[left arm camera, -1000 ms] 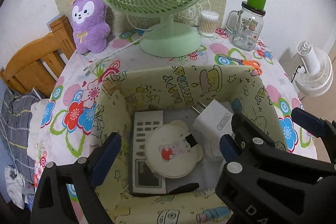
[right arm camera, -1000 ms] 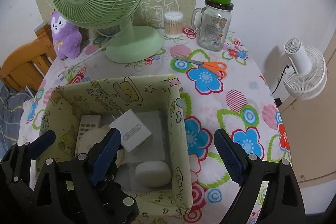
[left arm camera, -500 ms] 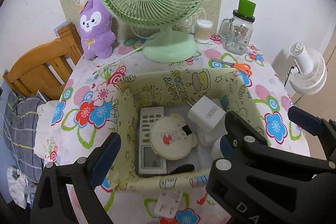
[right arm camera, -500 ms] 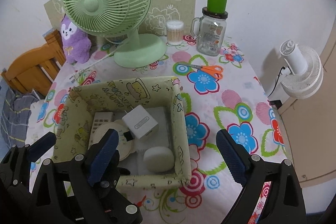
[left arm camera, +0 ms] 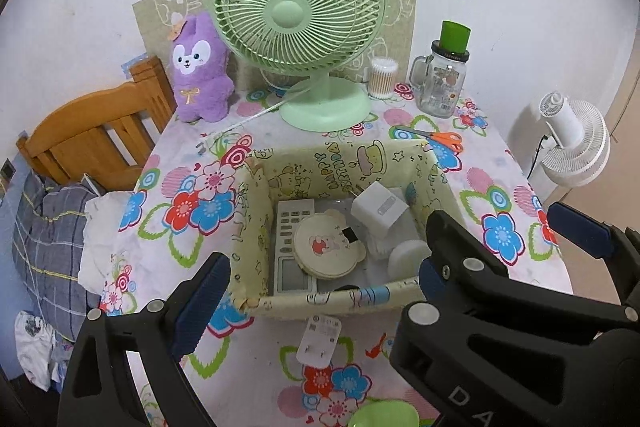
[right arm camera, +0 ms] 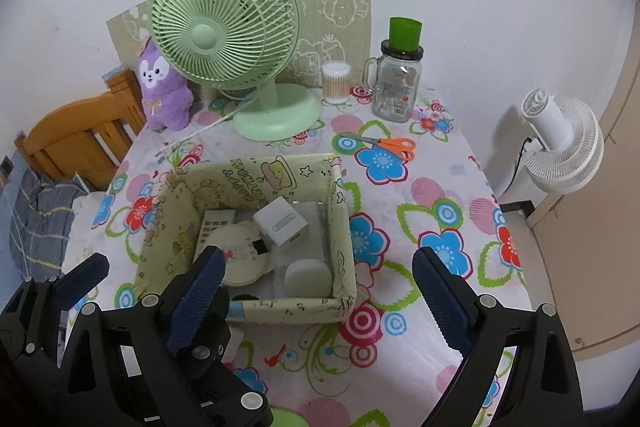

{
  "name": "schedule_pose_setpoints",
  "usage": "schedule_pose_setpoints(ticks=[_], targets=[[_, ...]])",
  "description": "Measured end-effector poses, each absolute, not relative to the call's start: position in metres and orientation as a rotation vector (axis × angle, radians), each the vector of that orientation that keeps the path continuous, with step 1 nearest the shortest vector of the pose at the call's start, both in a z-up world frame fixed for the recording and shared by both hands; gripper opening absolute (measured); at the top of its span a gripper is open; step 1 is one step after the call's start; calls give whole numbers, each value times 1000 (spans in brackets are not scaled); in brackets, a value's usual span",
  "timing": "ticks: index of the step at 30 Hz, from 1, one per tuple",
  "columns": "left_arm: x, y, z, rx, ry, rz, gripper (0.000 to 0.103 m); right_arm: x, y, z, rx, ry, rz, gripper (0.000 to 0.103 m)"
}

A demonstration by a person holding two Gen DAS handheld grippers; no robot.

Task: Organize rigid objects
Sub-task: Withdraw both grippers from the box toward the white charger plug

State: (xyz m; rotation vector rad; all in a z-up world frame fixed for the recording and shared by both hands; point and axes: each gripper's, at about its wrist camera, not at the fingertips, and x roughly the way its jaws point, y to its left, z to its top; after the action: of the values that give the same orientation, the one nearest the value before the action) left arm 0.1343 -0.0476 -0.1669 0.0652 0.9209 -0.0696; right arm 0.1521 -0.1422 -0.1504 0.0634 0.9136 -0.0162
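Box [left arm camera: 256,223] sits mid-table on the flowered cloth [right arm camera: 448,195], walls up, so loose hard bits stay corralled. Inside, from my left view: remote [left arm camera: 289,223] flat along the left wall, round bear-print disc [left arm camera: 326,247] lying on top of it, white cube charger [left arm camera: 380,209] tipped against the far right corner, white puck [left arm camera: 408,257] near the front right wall. Stacked loosely, dropped not arranged.

One white plug [left arm camera: 320,341] lies outside, prongs toward me, just beside the front wall. Probably next to go in.

My left gripper [left arm camera: 324,291] hangs above the front wall, jaws wide, nothing between them. My right gripper [right arm camera: 316,291] also wide, has just been opening a bit more, nothing between its pads; its left finger [right arm camera: 196,299] overlaps the box in view, so I can't tell about contact.

Fan [right arm camera: 224,39], jar [right arm camera: 394,87], scissors [right arm camera: 384,145], plush [right arm camera: 162,91] stand at the back, well apart from the box.
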Motion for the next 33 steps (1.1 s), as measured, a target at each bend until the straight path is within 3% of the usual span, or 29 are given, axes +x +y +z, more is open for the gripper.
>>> schedule_pose_setpoints(ticks=[33], targets=[[61,-37,-144,85,866,-78,97,78,-131,-124,65,863,-24,97]])
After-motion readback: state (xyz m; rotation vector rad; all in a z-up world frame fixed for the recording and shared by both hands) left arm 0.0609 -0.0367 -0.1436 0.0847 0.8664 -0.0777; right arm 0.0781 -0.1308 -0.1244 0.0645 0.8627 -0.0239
